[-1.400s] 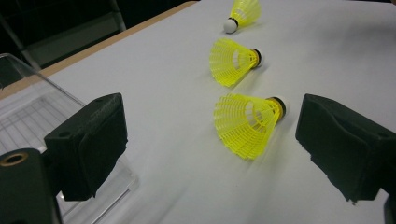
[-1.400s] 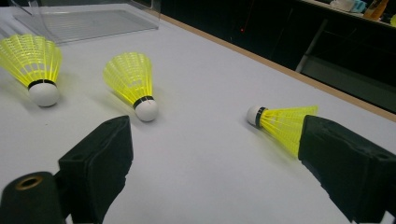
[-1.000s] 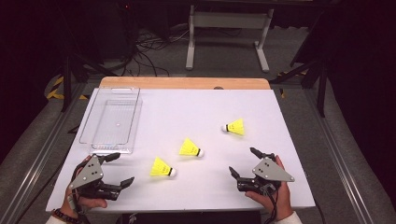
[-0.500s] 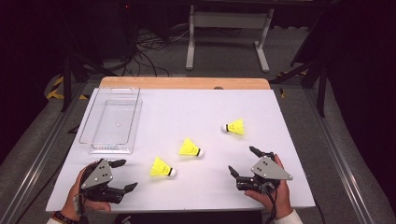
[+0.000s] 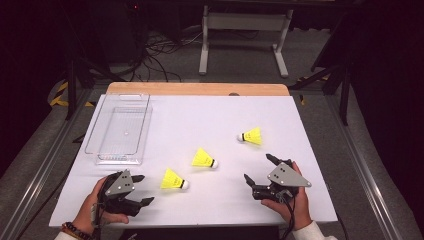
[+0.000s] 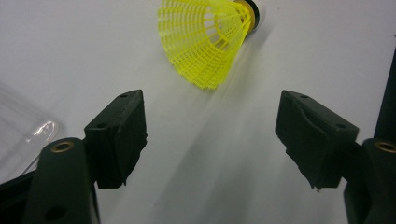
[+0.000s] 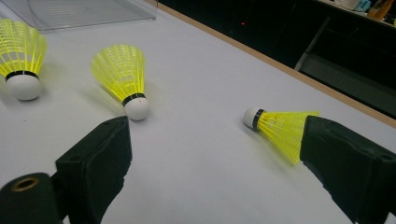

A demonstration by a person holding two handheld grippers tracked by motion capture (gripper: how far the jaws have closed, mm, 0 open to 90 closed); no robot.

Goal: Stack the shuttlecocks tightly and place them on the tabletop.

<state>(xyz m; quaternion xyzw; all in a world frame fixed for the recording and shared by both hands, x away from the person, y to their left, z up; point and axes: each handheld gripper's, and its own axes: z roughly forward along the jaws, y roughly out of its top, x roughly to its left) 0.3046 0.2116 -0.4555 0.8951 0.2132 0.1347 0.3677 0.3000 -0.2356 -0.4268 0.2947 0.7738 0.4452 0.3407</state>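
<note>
Three yellow shuttlecocks lie on the white table. The nearest shuttlecock (image 5: 174, 180) (image 6: 205, 39) lies on its side just right of my left gripper (image 5: 145, 189) (image 6: 210, 135). That gripper's jaws are open and have just been closing. Nothing is between them, and the feather skirt lies a little ahead of the tips. A middle shuttlecock (image 5: 204, 159) (image 7: 122, 74) and a right shuttlecock (image 5: 250, 136) (image 7: 280, 126) lie farther out. My right gripper (image 5: 258, 167) (image 7: 215, 163) rests open near the front right and holds nothing; the right shuttlecock lies beyond its jaw.
A clear plastic tray (image 5: 118, 159) (image 7: 74, 11) stands empty at the back left, its corner close to my left gripper. A wooden strip (image 5: 200, 89) runs along the table's far edge. Dark floor with cables and a stand lies beyond.
My left gripper has slid right toward the nearest shuttlecock, and its jaws stand narrower than before. The right gripper and the shuttlecocks have not moved.
</note>
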